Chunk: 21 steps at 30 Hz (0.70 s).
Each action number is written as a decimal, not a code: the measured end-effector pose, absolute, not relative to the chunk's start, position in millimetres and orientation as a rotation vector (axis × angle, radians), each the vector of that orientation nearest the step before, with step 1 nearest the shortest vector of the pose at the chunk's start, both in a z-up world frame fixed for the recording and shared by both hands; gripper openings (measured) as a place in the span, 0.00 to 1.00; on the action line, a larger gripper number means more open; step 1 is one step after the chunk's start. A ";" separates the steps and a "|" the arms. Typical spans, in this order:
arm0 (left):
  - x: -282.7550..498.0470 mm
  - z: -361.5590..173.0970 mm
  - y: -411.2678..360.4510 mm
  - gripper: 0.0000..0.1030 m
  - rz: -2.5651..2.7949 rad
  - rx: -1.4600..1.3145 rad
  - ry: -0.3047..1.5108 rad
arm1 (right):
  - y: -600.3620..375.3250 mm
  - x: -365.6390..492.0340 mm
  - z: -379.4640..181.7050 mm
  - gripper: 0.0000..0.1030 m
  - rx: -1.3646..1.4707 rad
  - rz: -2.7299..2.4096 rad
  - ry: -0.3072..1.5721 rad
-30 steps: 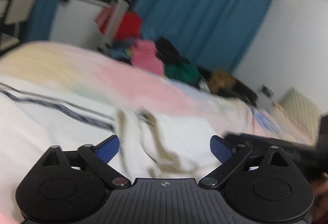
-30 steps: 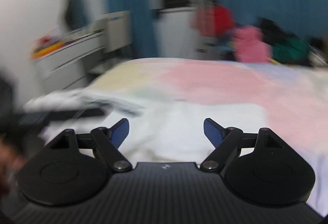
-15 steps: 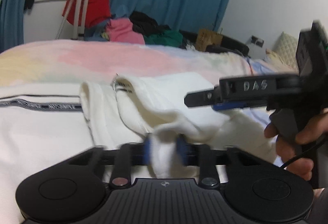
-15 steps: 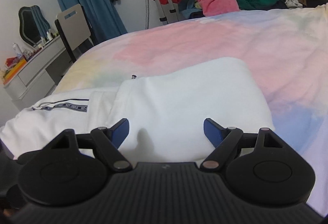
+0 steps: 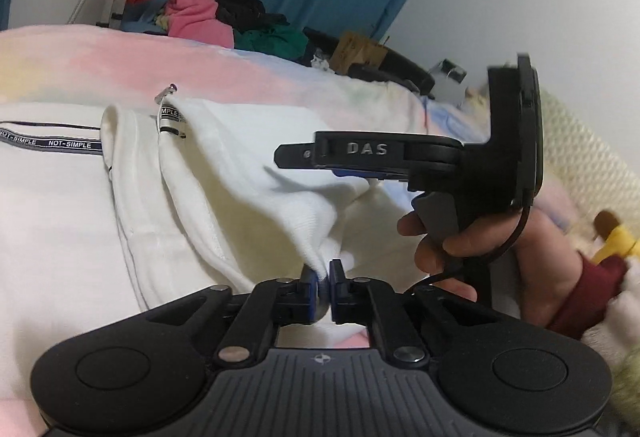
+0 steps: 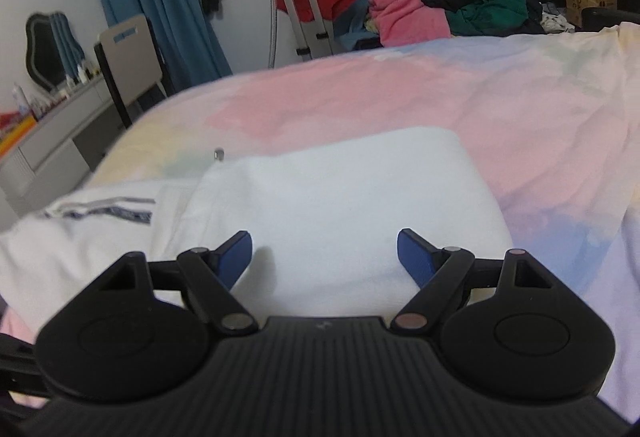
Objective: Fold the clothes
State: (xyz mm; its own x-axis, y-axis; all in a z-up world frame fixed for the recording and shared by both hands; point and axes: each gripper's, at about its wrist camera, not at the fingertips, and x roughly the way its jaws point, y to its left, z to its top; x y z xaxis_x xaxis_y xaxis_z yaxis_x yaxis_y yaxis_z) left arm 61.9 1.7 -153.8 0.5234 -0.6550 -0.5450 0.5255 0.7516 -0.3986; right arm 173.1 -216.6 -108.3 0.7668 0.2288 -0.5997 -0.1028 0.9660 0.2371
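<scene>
A white garment (image 5: 208,173) with a black "NOT-SIMPLE" band lies partly folded on the pastel bedspread (image 5: 120,61). My left gripper (image 5: 324,277) is shut on a bunched edge of the white garment, lifting it a little. The right gripper (image 5: 304,163), held in a person's hand (image 5: 460,241), hovers over the cloth just right of the pinched edge. In the right wrist view the right gripper (image 6: 325,253) is open with nothing between its blue pads, low over the folded white garment (image 6: 340,193).
A heap of pink, green, black and red clothes (image 6: 432,9) sits beyond the bed's far edge, by a tripod (image 6: 296,5) and blue curtains. A chair (image 6: 128,57) and a dresser stand at left. A yellow plush toy (image 5: 612,237) lies at the right.
The left gripper, open one second ago, has shut on the garment's edge and raised it. The right gripper has moved in close beside it and stays open.
</scene>
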 end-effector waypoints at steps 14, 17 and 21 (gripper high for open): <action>81.4 -161.4 22.1 0.56 -0.608 -0.435 0.756 | -210.3 177.7 -114.5 0.79 0.157 0.164 0.659; 88.9 -168.0 31.6 0.39 -0.570 -0.553 0.768 | -208.1 178.9 -115.9 0.79 0.160 0.170 0.637; 96.8 -172.3 43.9 0.05 -0.504 -0.600 0.834 | -204.3 175.6 -114.7 0.79 0.153 0.167 0.605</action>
